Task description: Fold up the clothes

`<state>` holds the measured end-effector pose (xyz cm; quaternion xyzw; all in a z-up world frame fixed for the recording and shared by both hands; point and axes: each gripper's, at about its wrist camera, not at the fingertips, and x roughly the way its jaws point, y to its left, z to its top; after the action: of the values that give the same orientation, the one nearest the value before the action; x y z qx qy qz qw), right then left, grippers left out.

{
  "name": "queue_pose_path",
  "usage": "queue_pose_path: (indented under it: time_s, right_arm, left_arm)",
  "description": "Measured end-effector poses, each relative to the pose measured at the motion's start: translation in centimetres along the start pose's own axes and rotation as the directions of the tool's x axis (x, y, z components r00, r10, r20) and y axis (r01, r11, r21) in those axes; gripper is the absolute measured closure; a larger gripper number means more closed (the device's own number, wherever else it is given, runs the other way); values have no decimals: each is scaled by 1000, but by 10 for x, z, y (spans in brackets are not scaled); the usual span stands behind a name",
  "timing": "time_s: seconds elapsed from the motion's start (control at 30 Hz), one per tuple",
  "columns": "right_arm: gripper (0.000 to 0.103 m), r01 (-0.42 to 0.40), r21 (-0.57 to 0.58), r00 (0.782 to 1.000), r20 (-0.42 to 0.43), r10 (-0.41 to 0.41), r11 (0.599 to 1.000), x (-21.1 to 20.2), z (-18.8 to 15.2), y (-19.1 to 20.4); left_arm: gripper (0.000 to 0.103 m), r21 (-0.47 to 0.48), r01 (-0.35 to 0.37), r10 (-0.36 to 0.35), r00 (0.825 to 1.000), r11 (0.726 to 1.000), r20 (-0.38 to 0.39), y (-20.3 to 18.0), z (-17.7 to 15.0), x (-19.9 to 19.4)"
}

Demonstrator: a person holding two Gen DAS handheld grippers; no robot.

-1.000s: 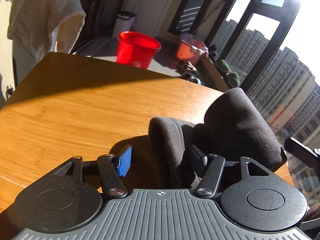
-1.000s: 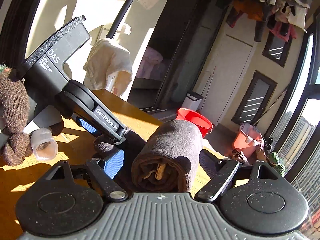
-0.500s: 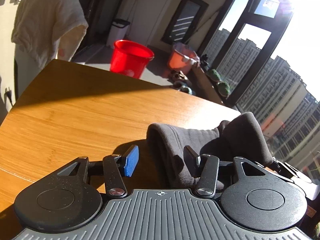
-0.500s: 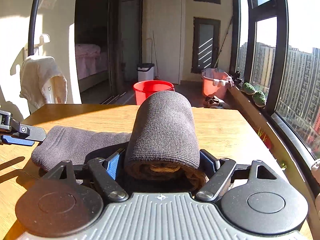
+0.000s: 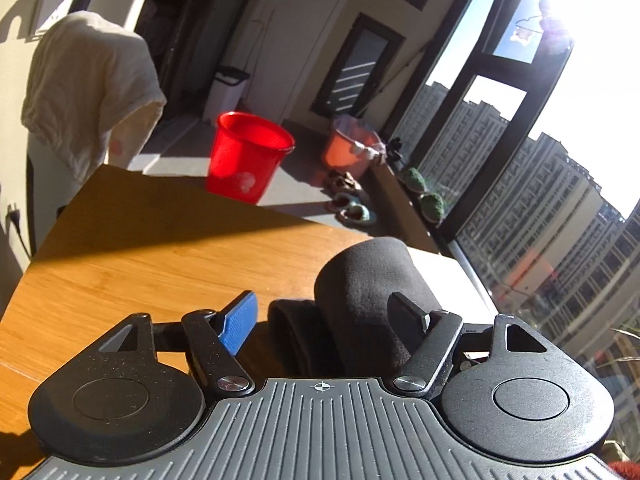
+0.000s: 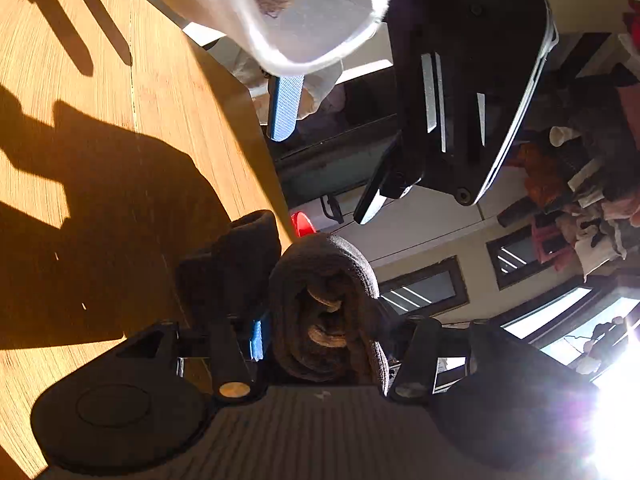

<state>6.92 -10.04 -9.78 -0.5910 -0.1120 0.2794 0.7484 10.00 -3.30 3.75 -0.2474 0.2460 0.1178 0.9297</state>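
Note:
A dark grey knit garment (image 5: 368, 280) is rolled into a thick bundle on the wooden table (image 5: 140, 248). In the left wrist view it lies between the wide-apart fingers of my left gripper (image 5: 324, 316), close to the right finger; that gripper is open. In the right wrist view my right gripper (image 6: 328, 332) is shut on the end of the rolled garment (image 6: 324, 280), whose brown inner layers show. A loose dark end (image 6: 240, 256) hangs to the left of the roll. The left gripper (image 6: 460, 80) hovers above it, blue pad (image 6: 286, 108) showing.
A red bucket (image 5: 248, 156) and an orange basin (image 5: 352, 148) stand on the floor beyond the table's far edge. A white garment (image 5: 88, 92) hangs at the left. A brown knit sleeve with a white cuff (image 6: 312, 8) fills the top of the right wrist view.
The right gripper has tilted hard onto its side with the roll still in it. The roll now sits further between the left gripper's fingers, and the left gripper is close over the right one.

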Motion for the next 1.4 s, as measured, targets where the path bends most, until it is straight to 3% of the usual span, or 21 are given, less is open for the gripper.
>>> queue_pose_path:
  time_s: [0.07,0.17,0.23,0.27,0.33,0.37,0.43,0.5,0.53,0.57,0.6,0.7,0.73,0.8,0.9,1.0,1.07,1.17,1.2,1.27,1.4]
  right_arm:
    - [49,-8,17,999,31,8,1000,-4,3,3]
    - [37,-146,148,988,66,137,978,-14,-5,-19]
    - [22,-234,244,972,90,218,941,-21,-20,-39]
    - [18,-301,325,953,102,284,896,-23,-32,-55]
    - [18,-410,509,908,146,394,757,-20,-57,-86]
    - [18,-443,600,885,176,430,666,-17,-71,-101]
    - [19,-450,766,863,241,444,459,-8,-102,-127]
    - [41,-425,874,854,300,425,236,8,-125,-148]
    - [65,-411,902,853,329,406,132,20,-133,-155]
    - [70,-400,916,852,356,385,38,33,-138,-161]
    - [70,-400,916,847,374,378,-10,46,-138,-162]
    - [70,-385,922,814,362,455,-44,92,-126,-148]
    - [70,-354,935,805,309,506,-9,105,-122,-137]
    - [67,-332,942,822,258,507,58,110,-121,-121]
    - [65,-324,944,834,254,490,61,99,-120,-131]
    - [61,-345,934,861,273,428,97,69,-129,-141]
    - [58,-340,936,872,276,403,93,50,-139,-142]
    - [49,-331,941,862,271,428,71,40,-149,-132]
    - [46,-314,946,866,249,433,86,44,-149,-128]
    - [26,-285,953,875,216,434,101,56,-151,-124]
    - [17,-264,964,867,220,447,36,81,-160,-123]
  left_arm:
    - [24,48,-21,22,1000,999,-23,-8,-2,8]
    - [23,98,-73,79,995,993,-60,-7,-12,24]
    - [23,106,-94,101,993,990,-64,-2,-19,27]
    - [22,110,-101,108,992,989,-62,2,-23,28]
    - [22,107,-97,103,993,990,-60,6,-28,28]
    - [21,109,-95,101,993,989,-56,7,-30,27]
    - [20,112,-93,99,994,989,-49,8,-33,26]
    - [19,100,-85,90,995,991,-46,10,-36,26]
    - [19,92,-83,88,995,992,-46,11,-36,27]
    - [19,90,-85,89,995,992,-45,9,-37,27]
    - [19,99,-91,95,995,991,-40,8,-37,27]
    - [19,126,-106,109,994,986,-25,4,-39,25]
    - [18,126,-108,112,993,986,-24,4,-40,25]
    - [17,119,-110,114,993,987,-25,5,-42,27]
    - [13,109,-107,110,994,988,-23,8,-43,29]
    - [10,105,-93,96,995,990,-20,10,-44,30]
    - [10,93,-80,82,996,992,-17,12,-45,32]
    - [7,80,-69,71,997,994,-15,15,-44,38]
    - [6,80,-70,72,997,994,-14,15,-43,40]
    - [6,91,-85,85,996,992,0,14,-40,46]
    - [6,103,-121,117,992,987,46,14,-36,52]
